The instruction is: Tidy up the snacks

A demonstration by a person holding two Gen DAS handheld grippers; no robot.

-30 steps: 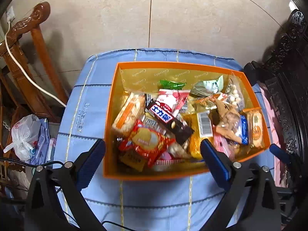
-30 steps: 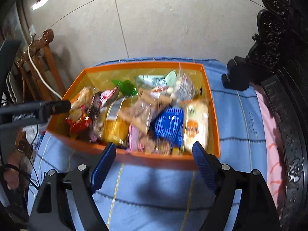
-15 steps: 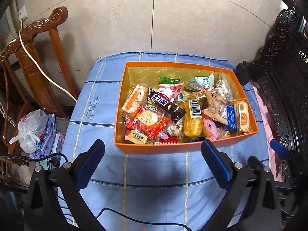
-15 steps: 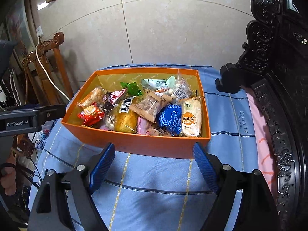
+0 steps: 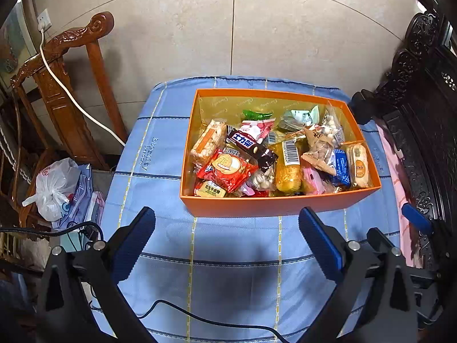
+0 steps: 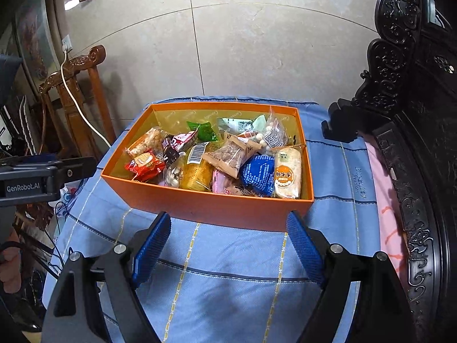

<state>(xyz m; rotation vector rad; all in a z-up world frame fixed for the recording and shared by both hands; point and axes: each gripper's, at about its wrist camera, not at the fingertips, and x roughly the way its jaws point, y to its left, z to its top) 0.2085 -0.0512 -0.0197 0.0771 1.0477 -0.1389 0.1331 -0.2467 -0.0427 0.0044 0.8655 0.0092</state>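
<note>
An orange box sits on the blue checked tablecloth; it also shows in the right wrist view. It holds several wrapped snacks, among them a red packet, a dark chocolate bar, a yellow pack and a blue packet. My left gripper is open and empty, above the cloth in front of the box. My right gripper is open and empty, also in front of the box.
A carved wooden chair with a white cable stands at the left. Dark carved furniture lines the right edge. Plastic bags lie on the floor at the left. A tiled wall is behind the table.
Both grippers have drawn back from the box and risen; the box now looks smaller and farther away. Both stayed open and empty.
</note>
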